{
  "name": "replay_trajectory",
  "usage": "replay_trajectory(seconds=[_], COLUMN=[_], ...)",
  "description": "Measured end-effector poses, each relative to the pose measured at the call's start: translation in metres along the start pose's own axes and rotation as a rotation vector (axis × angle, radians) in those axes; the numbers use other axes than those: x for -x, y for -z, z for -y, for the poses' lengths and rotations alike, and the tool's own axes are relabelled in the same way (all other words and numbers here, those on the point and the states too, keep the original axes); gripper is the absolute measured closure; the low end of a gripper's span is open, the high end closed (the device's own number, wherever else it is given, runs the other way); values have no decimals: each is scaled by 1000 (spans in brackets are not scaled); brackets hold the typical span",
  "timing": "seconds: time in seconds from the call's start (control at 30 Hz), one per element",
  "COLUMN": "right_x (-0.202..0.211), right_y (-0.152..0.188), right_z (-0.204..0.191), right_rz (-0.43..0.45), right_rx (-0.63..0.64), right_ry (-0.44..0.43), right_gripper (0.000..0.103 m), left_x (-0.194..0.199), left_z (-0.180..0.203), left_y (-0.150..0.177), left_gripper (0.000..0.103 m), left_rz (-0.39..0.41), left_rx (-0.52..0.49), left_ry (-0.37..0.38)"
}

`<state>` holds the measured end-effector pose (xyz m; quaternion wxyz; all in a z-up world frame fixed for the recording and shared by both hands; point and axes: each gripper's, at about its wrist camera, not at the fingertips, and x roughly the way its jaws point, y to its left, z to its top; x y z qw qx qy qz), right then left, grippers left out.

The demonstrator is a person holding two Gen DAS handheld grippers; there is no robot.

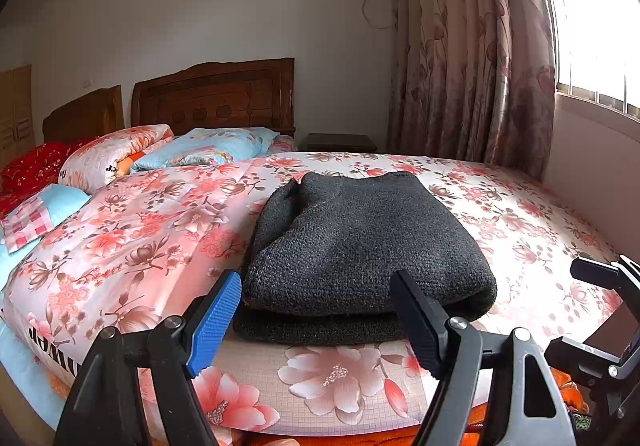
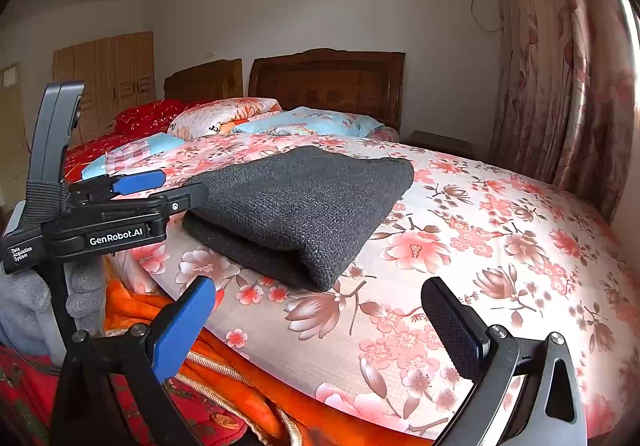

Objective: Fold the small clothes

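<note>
Dark grey knit: sweater (image 1: pixel 360 246) lying folded on the floral bedspread (image 1: pixel 140 230), near the bed's front edge. Left wrist view: folded in layers, lower layer showing under the front fold, edges fairly square, a small bunching at the far left corner. Left gripper (image 1: pixel 320 322) just short of the front edge, jaws spread wide, nothing between the pads. Right fingertip (image 1: pixel 404 286) overlapping the front fold in the picture; contact not determinable. Part of the right gripper's body seen at the far right edge.

Right wrist view: sweater (image 2: pixel 304 206) seen at an angle, a compact rectangle, rounded fold toward the camera. Right gripper (image 2: pixel 316 320) off the near corner, clear of the knit, jaws wide apart and holding nothing. Left gripper (image 2: pixel 172 186) seen side-on at the sweater's left edge, one finger close to or touching the cloth; cannot tell which. Orange cloth (image 2: pixel 240 378) bunched below the bed edge.

Judgement: this garment looks finished, or short only of a final tidy. No further unfolded clothes identifiable.
</note>
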<state>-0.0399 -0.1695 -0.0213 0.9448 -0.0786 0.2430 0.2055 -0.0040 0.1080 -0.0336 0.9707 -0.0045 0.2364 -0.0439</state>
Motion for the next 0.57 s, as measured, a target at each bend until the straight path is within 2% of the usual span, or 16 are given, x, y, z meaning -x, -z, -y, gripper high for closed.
replay_trajectory(seconds=[0.57], right_x=[-1], right_y=[4], right_z=[-2], right_rz=[-11], right_rx=[0], right_ry=[-6], right_gripper=[0], left_x=[-2], left_z=[-4], left_y=[2], left_gripper=[25], left_rz=[-2], left_rx=[-7], left_ry=[5])
